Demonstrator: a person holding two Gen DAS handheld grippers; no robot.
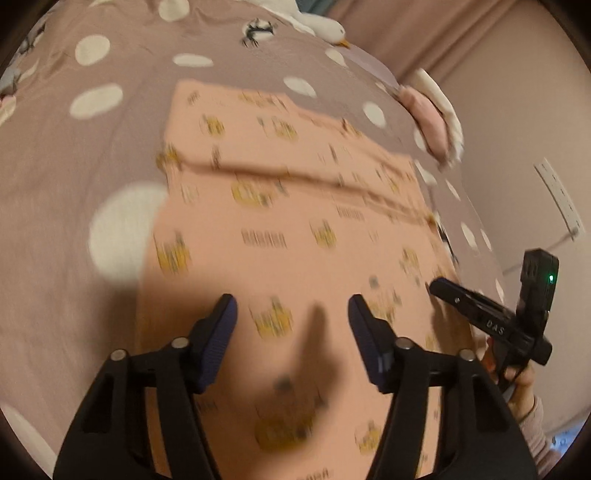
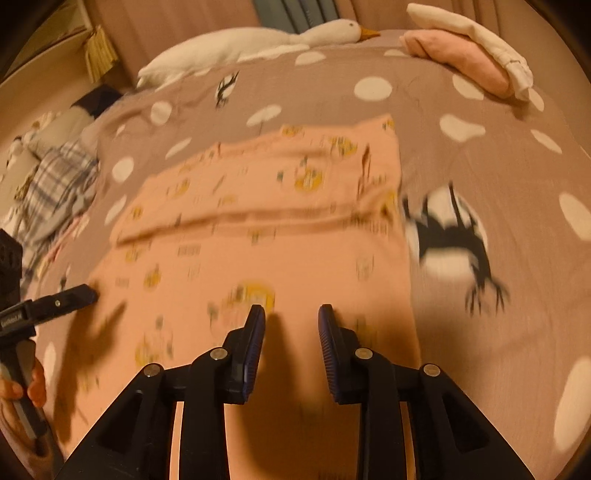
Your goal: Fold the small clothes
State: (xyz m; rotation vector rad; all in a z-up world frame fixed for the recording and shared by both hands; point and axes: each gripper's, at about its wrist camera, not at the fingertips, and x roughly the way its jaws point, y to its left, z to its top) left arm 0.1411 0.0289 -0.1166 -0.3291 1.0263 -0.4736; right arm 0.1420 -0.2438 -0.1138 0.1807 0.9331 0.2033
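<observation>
On the bed, spread over the mauve bedspread (image 1: pixel 122 155) with its white blobs and black bird prints, lies the peach garment (image 1: pixel 295 229), printed all over with little yellow motifs. It is laid out flat, and a fold line or seam runs across it partway up, so the far part looks doubled over. Everything is smeared with motion blur, so the print itself is hard to read.

The left gripper (image 1: pixel 291 314) hangs above the near part of the cloth, jaws standing fairly wide, nothing between the blue pads, shadow falling on the fabric below. The right gripper (image 2: pixel 291 317) sits over the near right part of the same garment, jaws narrower but parted, also with nothing in them. Whether either tip touches the cloth, I can't tell.

From the right wrist view, the left tool pokes in at the garment's left edge, a hand (image 2: pixel 22 384) wrapped round its handle.

Up at the far edge of the bed: a white stuffed goose (image 2: pixel 258 40), and beside it a rolled pink cloth (image 2: pixel 458 55) with a white cloth (image 2: pixel 476 33) resting on it. Off to the left, a plaid garment (image 2: pixel 59 184) lies bunched.
</observation>
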